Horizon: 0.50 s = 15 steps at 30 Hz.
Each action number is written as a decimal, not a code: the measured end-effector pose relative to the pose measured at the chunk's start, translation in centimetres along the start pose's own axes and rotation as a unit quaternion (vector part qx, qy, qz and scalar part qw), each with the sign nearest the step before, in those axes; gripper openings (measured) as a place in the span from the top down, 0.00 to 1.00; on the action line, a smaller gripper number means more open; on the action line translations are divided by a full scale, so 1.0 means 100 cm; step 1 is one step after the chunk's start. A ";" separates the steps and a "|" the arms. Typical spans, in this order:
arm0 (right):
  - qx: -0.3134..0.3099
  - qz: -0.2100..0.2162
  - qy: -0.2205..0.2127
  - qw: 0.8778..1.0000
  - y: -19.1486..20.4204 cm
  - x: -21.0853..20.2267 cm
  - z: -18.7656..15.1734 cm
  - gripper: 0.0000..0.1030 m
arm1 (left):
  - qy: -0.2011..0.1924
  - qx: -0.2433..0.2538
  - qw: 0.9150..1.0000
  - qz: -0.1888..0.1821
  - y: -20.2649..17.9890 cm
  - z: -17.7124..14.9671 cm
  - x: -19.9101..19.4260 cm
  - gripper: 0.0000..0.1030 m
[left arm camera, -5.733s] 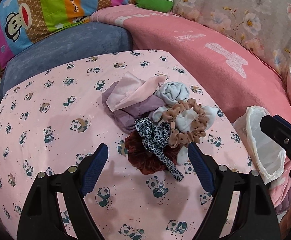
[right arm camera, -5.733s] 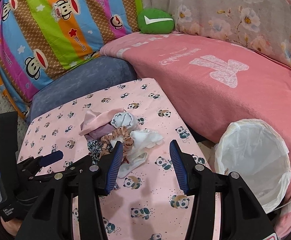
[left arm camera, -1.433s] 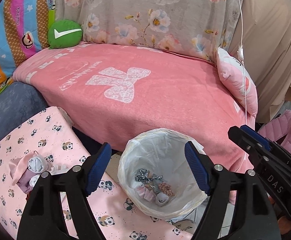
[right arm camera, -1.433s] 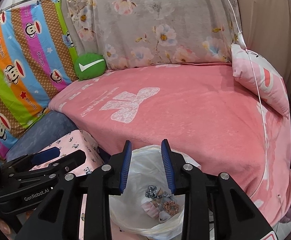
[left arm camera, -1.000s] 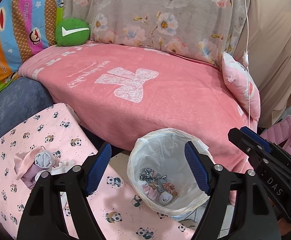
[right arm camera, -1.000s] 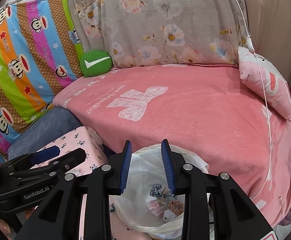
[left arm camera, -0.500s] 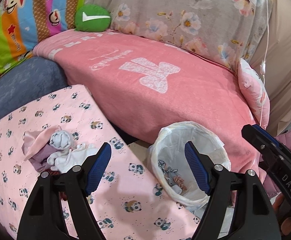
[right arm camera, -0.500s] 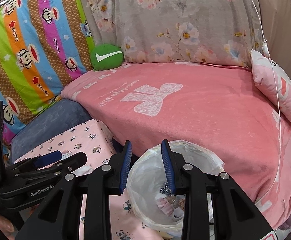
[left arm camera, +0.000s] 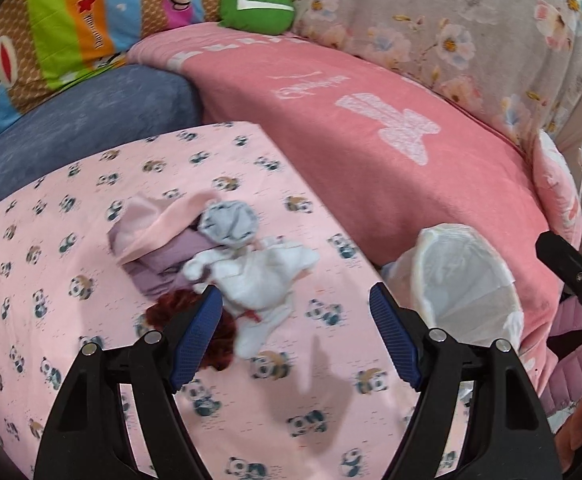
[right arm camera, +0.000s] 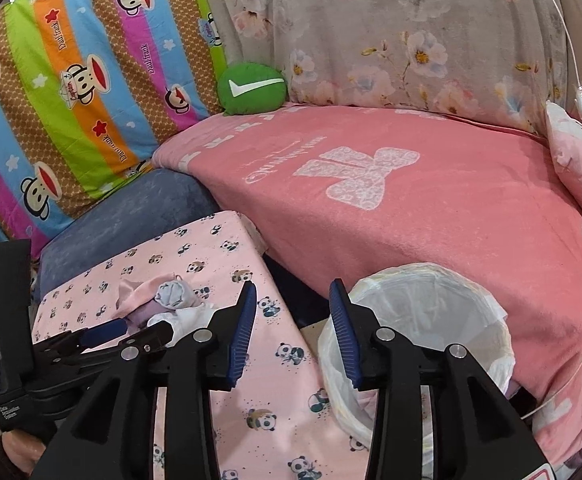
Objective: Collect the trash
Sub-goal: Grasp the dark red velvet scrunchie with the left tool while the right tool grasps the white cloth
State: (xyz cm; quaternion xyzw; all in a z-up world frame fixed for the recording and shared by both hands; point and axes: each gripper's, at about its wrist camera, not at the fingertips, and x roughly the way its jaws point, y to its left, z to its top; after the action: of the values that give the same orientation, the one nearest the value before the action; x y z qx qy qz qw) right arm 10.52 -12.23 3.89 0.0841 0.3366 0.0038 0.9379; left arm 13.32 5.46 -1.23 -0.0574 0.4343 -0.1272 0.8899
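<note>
While the panda-print worktop (left arm camera: pixel 91 240) now fills the left wrist view and the lined bin (left arm camera: pixel 467 280) has slid to 3 o'clock, the leftover rag heap (left arm camera: pixel 227 256) lies at centre, left gripper (left arm camera: pixel 295 336) jaws wide and empty, right gripper (right arm camera: pixel 293 332) jaws opening, empty.

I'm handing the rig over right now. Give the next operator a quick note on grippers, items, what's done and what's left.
Left gripper: open, empty, above the pile of scraps on the panda cloth.
Right gripper: jaws opening, nothing between them, at the bin's near rim.
Bin: white liner, on the floor between cloth and pink couch; contents hidden from here.
Left: white rag, grey ball, pink and purple cloths, dark red scrunchie.
</note>
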 end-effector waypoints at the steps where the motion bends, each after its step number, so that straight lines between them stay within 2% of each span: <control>1: -0.004 0.004 0.006 1.000 0.008 0.004 -0.002 0.61 | 0.002 -0.002 1.000 0.007 0.005 -0.003 0.001 0.30; 15: -0.036 0.035 0.070 0.996 0.081 0.064 -0.030 0.61 | 0.052 -0.058 0.996 0.053 0.082 -0.034 0.030 0.30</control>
State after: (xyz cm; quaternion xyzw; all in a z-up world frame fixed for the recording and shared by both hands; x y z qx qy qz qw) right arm 13.91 -3.40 -1.14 0.0617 0.3977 0.0542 0.9138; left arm 13.79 12.52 -7.32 -0.0798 0.4888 -0.0574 0.8668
